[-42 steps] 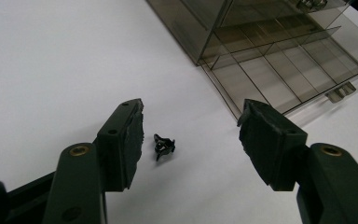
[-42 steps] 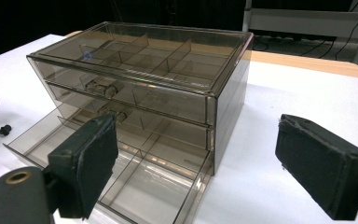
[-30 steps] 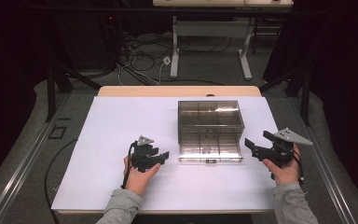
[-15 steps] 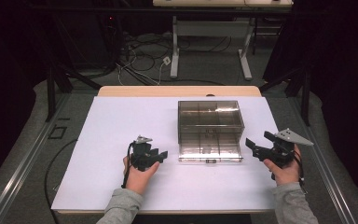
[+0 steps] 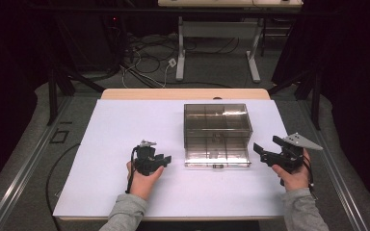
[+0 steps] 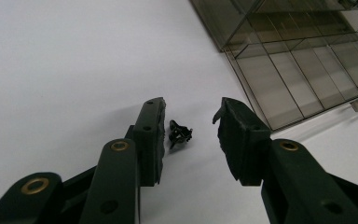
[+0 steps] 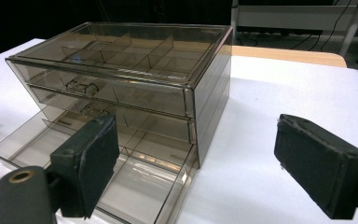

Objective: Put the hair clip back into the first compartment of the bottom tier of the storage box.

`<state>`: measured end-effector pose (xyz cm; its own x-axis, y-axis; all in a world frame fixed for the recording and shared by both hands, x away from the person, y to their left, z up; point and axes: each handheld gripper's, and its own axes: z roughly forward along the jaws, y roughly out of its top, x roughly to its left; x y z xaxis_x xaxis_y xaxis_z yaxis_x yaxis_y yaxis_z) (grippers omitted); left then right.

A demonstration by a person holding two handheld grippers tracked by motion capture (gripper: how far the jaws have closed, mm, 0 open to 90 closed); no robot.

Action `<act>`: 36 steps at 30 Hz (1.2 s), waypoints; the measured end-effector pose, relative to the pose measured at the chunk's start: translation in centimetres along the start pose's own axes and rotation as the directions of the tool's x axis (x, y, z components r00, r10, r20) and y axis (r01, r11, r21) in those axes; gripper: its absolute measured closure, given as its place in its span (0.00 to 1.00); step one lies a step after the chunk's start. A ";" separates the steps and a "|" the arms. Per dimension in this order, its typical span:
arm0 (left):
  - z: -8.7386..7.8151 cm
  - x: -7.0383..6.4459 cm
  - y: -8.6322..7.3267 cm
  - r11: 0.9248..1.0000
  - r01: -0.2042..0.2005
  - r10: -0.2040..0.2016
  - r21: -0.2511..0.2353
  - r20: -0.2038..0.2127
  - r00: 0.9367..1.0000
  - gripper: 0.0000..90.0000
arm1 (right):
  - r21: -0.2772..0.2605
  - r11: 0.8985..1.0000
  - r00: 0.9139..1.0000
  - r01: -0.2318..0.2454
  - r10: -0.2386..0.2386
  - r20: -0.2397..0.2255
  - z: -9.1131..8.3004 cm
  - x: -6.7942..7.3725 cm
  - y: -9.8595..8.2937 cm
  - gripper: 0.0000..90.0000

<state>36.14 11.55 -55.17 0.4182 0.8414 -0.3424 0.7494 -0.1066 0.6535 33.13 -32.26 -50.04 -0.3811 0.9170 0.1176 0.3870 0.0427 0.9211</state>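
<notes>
A smoky clear drawer box (image 5: 217, 125) stands on the white table cover, its bottom drawer (image 5: 216, 155) pulled out toward me. In the left gripper view a small black part (image 6: 180, 133) lies on the cover between the open jaws of my left gripper (image 6: 189, 111), closer to the left jaw and not gripped. My left gripper (image 5: 163, 159) sits just left of the open drawer. My right gripper (image 5: 266, 147) hovers open to the right of the box, with nothing between its jaws. In the right gripper view, my right gripper (image 7: 198, 140) faces the box (image 7: 135, 70) and the divided drawer (image 7: 102, 158).
The white cover (image 5: 115, 130) spreads over most of the wooden table (image 5: 183, 93), with free room at left and front. Beyond the table are floor cables (image 5: 144, 57) and a desk frame (image 5: 219, 29). Dark curtains flank both sides.
</notes>
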 end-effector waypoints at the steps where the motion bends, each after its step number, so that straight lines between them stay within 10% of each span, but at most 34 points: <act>1: 0.1 0.0 0.0 1.000 0.002 -0.002 -0.008 -0.004 1.000 0.69 | -0.017 1.000 1.000 -0.008 0.009 0.015 0.1 0.1 -0.1 0.15; 36: 0.8 0.3 -0.1 0.999 -0.015 0.016 0.028 -0.019 1.000 0.89 | 0.006 1.000 1.000 -0.008 0.008 0.006 -0.1 -0.4 -0.2 0.15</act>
<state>36.62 11.38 -55.83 0.4203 0.8495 -0.3189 0.7567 -0.1342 0.6398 33.10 -32.64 -50.26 -0.3733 0.9195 0.1230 0.3949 0.0376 0.9179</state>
